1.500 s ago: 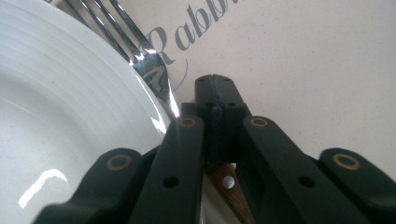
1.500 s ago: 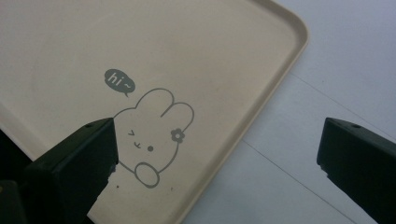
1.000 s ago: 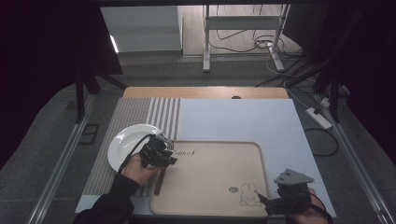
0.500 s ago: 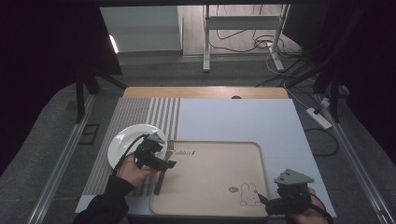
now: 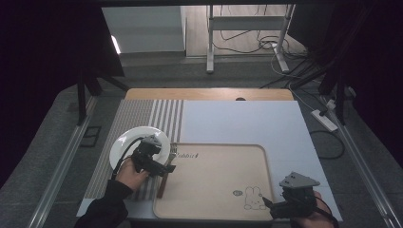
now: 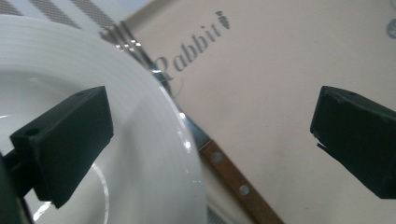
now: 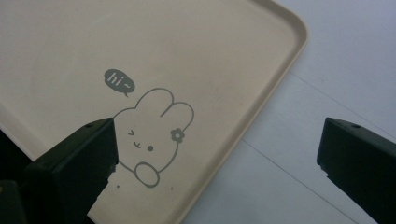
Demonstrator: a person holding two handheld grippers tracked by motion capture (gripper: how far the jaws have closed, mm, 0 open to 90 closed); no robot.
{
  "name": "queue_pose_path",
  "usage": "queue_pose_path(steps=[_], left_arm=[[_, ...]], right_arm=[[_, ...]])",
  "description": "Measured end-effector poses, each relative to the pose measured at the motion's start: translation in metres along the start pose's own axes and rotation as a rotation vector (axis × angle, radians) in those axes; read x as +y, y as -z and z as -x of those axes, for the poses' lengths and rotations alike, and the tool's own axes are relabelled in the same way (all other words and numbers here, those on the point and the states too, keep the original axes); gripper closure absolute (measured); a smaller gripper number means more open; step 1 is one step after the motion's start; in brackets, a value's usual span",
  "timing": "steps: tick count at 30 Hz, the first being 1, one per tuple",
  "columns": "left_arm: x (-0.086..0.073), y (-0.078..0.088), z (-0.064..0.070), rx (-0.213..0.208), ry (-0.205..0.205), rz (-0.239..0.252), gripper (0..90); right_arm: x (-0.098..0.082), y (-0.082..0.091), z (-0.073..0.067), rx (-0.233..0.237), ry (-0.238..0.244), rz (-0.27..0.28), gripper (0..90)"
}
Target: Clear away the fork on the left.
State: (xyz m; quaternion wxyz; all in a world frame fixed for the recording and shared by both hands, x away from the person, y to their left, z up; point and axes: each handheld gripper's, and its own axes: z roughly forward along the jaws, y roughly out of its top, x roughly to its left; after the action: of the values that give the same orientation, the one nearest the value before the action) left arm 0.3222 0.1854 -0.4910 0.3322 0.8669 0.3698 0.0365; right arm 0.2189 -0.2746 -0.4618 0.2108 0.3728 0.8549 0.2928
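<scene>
Fork (image 6: pixel 140 51) lying between plate (image 6: pixel 154 140) and tray (image 5: pixel 218 190), long way running toward left gripper (image 6: pixel 210 135). Fingers just opened wide, holding nothing. Right gripper (image 7: pixel 215 163) far off, wide too.

The high view looks forward and down from above the person's edge of the table (image 5: pixel 247 118), taking in the whole top and the floor beyond at 12 o'clock. The left gripper view sits very close over the round white ceramic plate (image 6: pixel 154 154) at its 7 o'clock, facing along its jaws toward the beige rectangular tray with rabbit print (image 6: pixel 280 93). The right gripper view hangs just as near over that tray's rounded corner (image 7: pixel 294 28) at 1 o'clock. All three views share the tray (image 5: pixel 214 175); the high view and left gripper view also share the plate (image 5: pixel 128 140).
</scene>
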Motion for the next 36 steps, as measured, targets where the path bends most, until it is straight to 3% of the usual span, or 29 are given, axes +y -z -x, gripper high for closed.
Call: queue_pose_path(steps=[6, 23, 36], left_arm=[[-0.011, 0.011, -0.002, 0.025, 0.015, 0.023, 0.0], [-0.048, 0.039, 0.0, 0.041, 0.045, 0.064, 0.0], [-0.075, 0.057, 0.006, 0.063, 0.098, 0.094, 0.0]], right_arm=[[0.0, 0.0, 0.0, 0.001, -0.006, 0.001, 0.0], [0.0, 0.002, 0.002, -0.009, -0.022, 0.022, 0.0], [-0.001, 0.003, 0.002, -0.016, -0.036, 0.034, 0.0]])
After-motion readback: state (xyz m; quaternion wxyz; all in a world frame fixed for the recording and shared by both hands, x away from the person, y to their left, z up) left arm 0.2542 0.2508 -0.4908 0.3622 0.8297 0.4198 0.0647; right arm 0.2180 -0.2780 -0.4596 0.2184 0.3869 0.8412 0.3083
